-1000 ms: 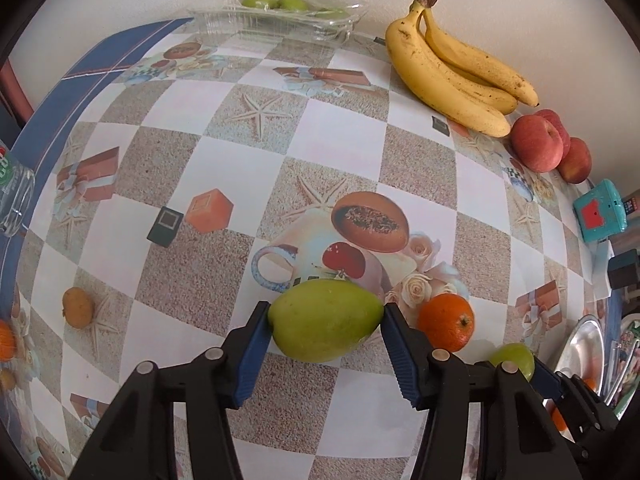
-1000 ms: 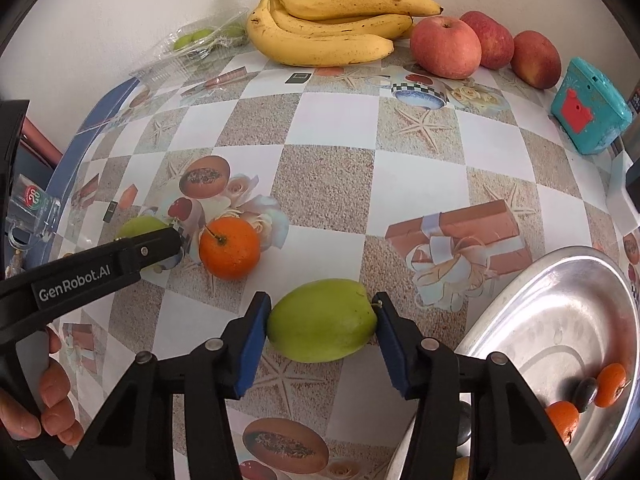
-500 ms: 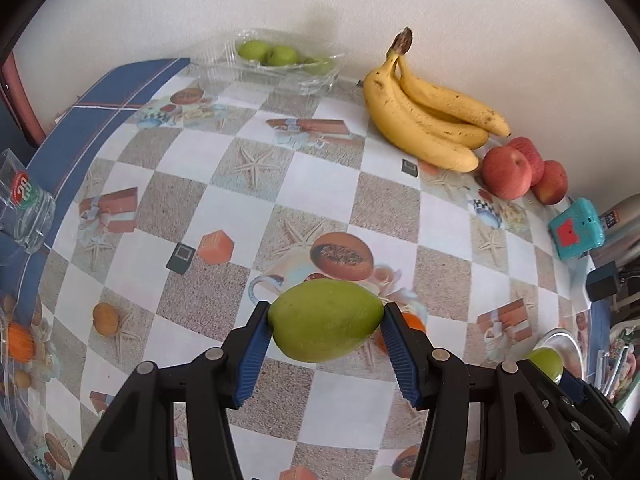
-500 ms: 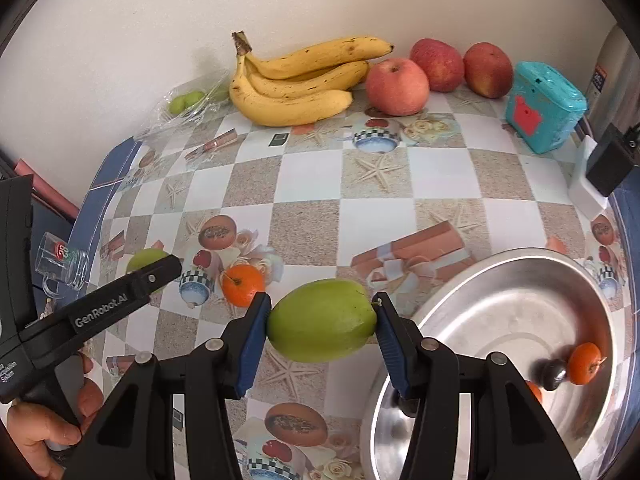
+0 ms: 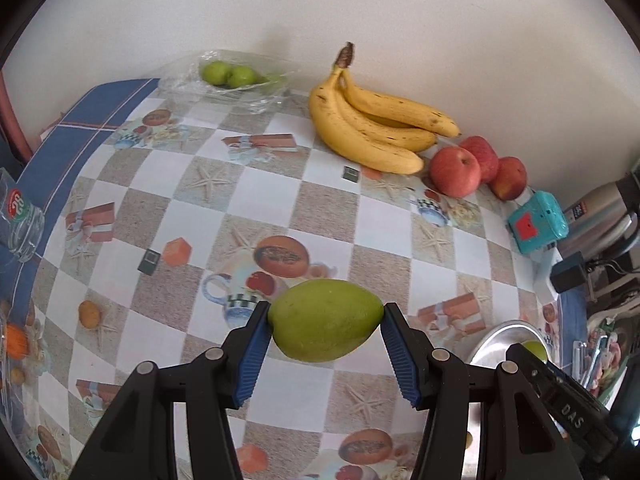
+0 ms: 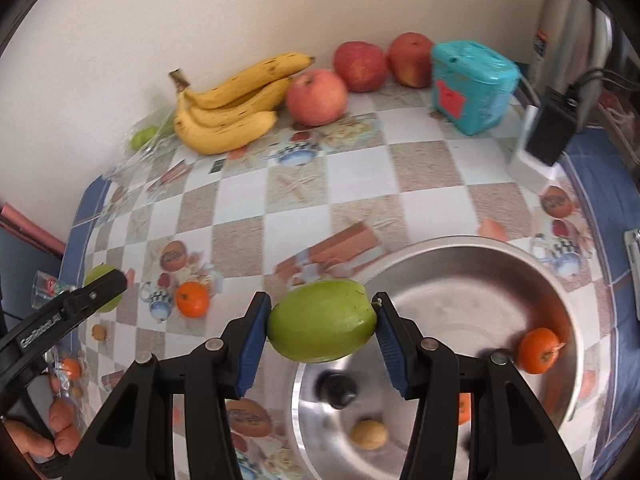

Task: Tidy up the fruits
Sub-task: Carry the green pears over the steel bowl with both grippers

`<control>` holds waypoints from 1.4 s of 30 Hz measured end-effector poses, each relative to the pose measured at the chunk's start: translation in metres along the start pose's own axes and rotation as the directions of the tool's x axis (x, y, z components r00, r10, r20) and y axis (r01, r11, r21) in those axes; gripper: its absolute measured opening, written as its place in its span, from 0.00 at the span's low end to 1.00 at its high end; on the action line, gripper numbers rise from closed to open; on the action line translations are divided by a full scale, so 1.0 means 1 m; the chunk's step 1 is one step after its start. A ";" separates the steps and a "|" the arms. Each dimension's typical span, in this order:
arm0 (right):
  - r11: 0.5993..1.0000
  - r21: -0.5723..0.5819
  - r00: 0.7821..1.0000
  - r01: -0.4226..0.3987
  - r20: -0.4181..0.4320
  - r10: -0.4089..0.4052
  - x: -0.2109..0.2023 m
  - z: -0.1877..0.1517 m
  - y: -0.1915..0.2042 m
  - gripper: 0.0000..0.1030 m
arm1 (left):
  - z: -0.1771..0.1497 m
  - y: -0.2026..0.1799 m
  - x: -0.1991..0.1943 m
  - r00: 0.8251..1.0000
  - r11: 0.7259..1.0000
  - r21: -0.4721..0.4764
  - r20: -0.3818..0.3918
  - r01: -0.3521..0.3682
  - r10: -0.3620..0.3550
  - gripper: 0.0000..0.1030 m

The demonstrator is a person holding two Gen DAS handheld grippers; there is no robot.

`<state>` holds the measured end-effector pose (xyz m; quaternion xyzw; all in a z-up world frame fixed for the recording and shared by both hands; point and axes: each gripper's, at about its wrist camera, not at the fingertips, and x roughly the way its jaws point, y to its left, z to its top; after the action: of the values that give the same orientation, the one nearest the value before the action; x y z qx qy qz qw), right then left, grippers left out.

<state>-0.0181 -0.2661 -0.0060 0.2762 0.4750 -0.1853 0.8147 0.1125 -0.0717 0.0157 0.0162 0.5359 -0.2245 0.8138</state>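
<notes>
The left claw (image 5: 325, 322) is gripping a smooth, matte green oval fruit (image 5: 325, 320) end to end, its ribbed blue pads (image 5: 253, 354) pressing on the two tapered tips while the fruit is hanging clear above the bench (image 5: 264, 184). The bench is wearing a glossy oilcloth printed with sandy and white checks, starfish and gift boxes. Far ahead of this claw, against the pale wall, a curved bunch of speckled yellow bananas (image 5: 376, 128) is lying, with three round red apples (image 5: 456, 166) just to its right and a crinkled clear plastic tray of small green fruits (image 5: 230, 74) to its left. A boxy turquoise plastic container (image 5: 538, 222) is sitting further right.

The right claw (image 6: 322, 326) is likewise clamping a second waxy green oval fruit (image 6: 322, 326) between its own ribbed blue pads (image 6: 251, 350), holding it over the near rim of a shiny round steel basin (image 6: 480, 280). Inside that basin, to the right of the claw, a dimpled orange mandarin (image 6: 538, 350) is resting, and below the fruit a small tan round fruit (image 6: 369, 434) and a dark blurred ball (image 6: 338, 390) are sitting. Left of this claw, a loose orange mandarin (image 6: 193, 299) is lying on the oilcloth. At the lower left a person's hand (image 6: 52, 432) is grasping the black handle of the other tool.
</notes>
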 end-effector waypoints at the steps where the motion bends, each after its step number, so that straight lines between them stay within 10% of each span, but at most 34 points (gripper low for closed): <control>1: 1.000 0.016 1.000 0.006 0.000 -0.006 -0.001 0.000 -0.008 0.52 | -0.001 -0.005 -0.001 1.000 1.000 0.010 0.000 0.003 -0.003 0.57; 17: 0.977 0.205 0.996 0.065 0.054 -0.078 -0.037 -0.001 -0.105 0.52 | -0.033 -0.122 0.004 0.997 0.964 0.255 -0.044 0.069 -0.060 0.57; 42: 0.980 0.190 0.998 0.054 0.013 -0.057 -0.020 -0.005 -0.112 0.52 | -0.072 -0.178 0.051 0.993 0.918 0.397 -0.118 0.017 0.033 0.57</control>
<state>-0.0942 -0.3495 -0.0208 0.3374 0.4550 -0.2548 0.7837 -0.0010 -0.2303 -0.0215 0.1967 0.5278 -0.3237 0.7602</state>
